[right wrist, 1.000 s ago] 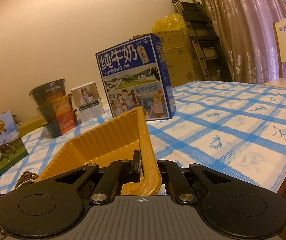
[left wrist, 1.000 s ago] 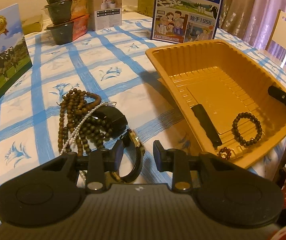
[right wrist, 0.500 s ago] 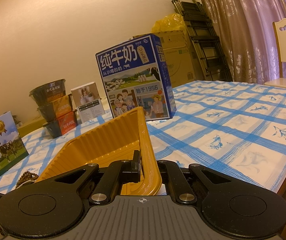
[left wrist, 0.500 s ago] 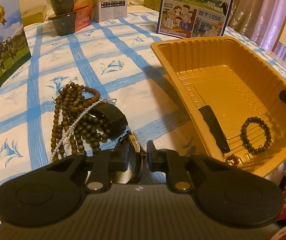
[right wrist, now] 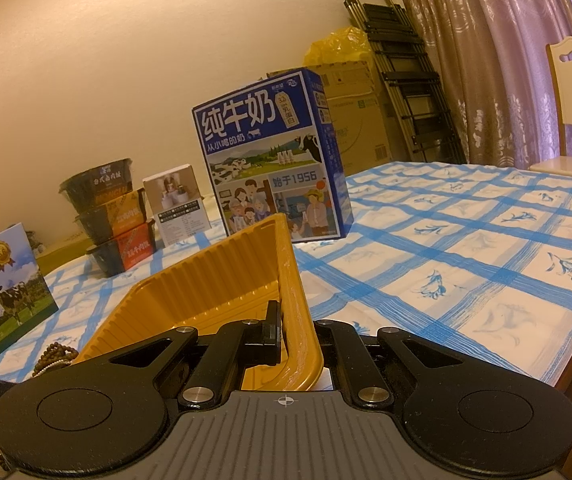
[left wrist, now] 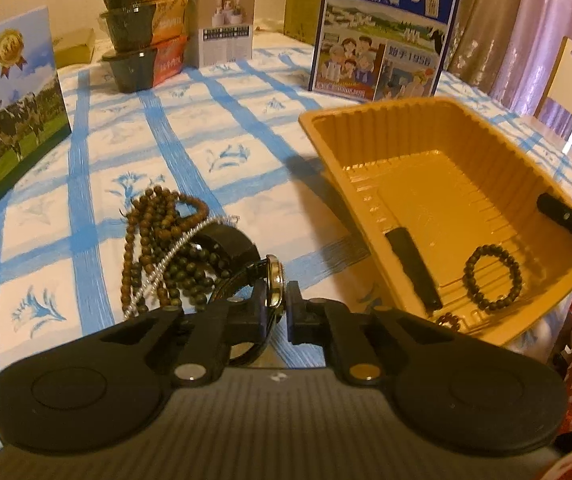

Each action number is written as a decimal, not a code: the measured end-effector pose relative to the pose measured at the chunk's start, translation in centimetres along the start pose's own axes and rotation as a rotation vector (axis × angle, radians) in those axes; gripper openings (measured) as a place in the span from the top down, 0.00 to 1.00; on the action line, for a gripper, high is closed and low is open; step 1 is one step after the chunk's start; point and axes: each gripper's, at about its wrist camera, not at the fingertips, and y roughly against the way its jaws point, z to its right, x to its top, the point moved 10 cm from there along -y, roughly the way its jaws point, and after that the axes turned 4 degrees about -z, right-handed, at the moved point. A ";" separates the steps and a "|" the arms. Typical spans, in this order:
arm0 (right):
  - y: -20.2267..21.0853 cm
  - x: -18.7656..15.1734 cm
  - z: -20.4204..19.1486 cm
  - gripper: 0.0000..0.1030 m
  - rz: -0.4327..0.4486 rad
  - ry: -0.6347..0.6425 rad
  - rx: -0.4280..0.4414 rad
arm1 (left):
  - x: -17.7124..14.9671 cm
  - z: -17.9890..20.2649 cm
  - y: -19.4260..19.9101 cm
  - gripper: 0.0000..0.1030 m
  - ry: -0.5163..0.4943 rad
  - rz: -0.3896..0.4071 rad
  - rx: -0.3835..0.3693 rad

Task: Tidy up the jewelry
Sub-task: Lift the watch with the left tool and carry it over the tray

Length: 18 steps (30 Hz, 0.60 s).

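Orange plastic forms the one tray (left wrist: 498, 152) on the desk (left wrist: 246, 152), which is covered by a white cloth with a blue grid. The tray sits tilted at the desk's near right edge. The right claw (right wrist: 298, 336) is clenched on the tray's near rim, one finger inside the wall and one outside. In the left wrist view that inner finger (left wrist: 566, 220) shows as a black bar over the tray's right wall.

Tray contents, counted: one dark bead bracelet (left wrist: 492, 278) on the floor near the low end; one smaller reddish bead loop (left wrist: 448, 320) at the near lip; one flat black strip (left wrist: 414, 272) lying along the left side of the floor.

Outside the tray, toward the desk's near left area, lies one heap of brown bead strands (left wrist: 154, 248) with one pale, pearl-like strand (left wrist: 166, 260) across it; the exact number of brown strands cannot be told. One black band (left wrist: 226, 240) touches the heap.

The left claw (left wrist: 276, 308) has just been closing and now grasps one wristwatch (left wrist: 274, 284) by its gold-rimmed case, just beside the heap.

Along the far edge stand three stacked bowls (left wrist: 142, 32), one small white box (left wrist: 226, 28) and one blue milk carton (left wrist: 382, 28); one cow-printed card (left wrist: 10, 108) stands at the left edge. Bare cloth lies between heap and tray, and broad open cloth extends right of the tray.
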 end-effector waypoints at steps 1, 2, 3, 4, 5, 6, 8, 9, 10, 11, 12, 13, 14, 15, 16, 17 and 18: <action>0.0 0.0 0.0 0.95 0.000 0.001 0.000 | 0.2 0.1 0.3 0.92 0.001 0.008 -0.004; 0.0 0.0 0.0 0.95 0.001 0.002 -0.001 | 0.4 0.2 0.6 0.92 0.001 0.016 -0.011; 0.0 0.0 0.0 0.95 0.001 0.002 0.000 | 0.7 0.4 1.0 0.92 0.001 0.026 -0.019; 0.0 0.0 0.0 0.95 0.001 0.000 0.000 | 1.0 0.7 1.3 0.92 0.000 0.035 -0.027; 0.0 0.0 0.0 0.95 0.000 0.001 -0.001 | 1.3 1.0 1.5 0.92 -0.001 0.043 -0.037; 0.0 0.0 0.0 0.95 0.001 0.001 -0.001 | 1.6 1.4 1.9 0.92 -0.003 0.052 -0.052; 0.0 0.0 0.0 0.95 0.001 0.001 0.000 | 2.2 2.4 2.3 0.92 -0.009 0.067 -0.081; 0.0 0.0 0.0 0.95 0.001 0.001 0.000 | 2.5 3.1 2.4 0.92 -0.016 0.074 -0.098; 0.0 0.0 0.0 0.95 0.001 0.002 0.000 | 2.8 3.7 2.4 0.92 -0.023 0.078 -0.114; 0.0 0.0 0.0 0.95 0.001 0.002 0.000 | 2.9 4.5 2.4 0.92 -0.033 0.081 -0.129; 0.0 0.0 0.0 0.95 0.001 0.002 0.000 | 3.1 5.4 2.3 0.92 -0.044 0.083 -0.144; 0.0 0.0 0.0 0.95 0.001 0.002 0.001 | 3.3 6.2 2.1 0.92 -0.055 0.083 -0.159; 0.0 0.1 -0.1 0.95 0.002 0.004 0.001 | 3.3 6.9 1.9 0.92 -0.064 0.084 -0.169; 0.0 0.1 -0.2 0.95 0.002 0.004 0.002 | 3.5 7.8 1.6 0.92 -0.075 0.084 -0.181; 0.0 0.1 -0.2 0.95 0.002 0.003 0.002 | 3.6 8.4 1.4 0.92 -0.082 0.084 -0.192; 0.0 0.1 -0.2 0.95 0.002 0.003 0.002 | 3.6 9.1 1.1 0.92 -0.089 0.081 -0.205; 0.0 0.2 -0.3 0.95 0.002 0.003 0.003 | 3.7 9.9 0.8 0.92 -0.096 0.077 -0.220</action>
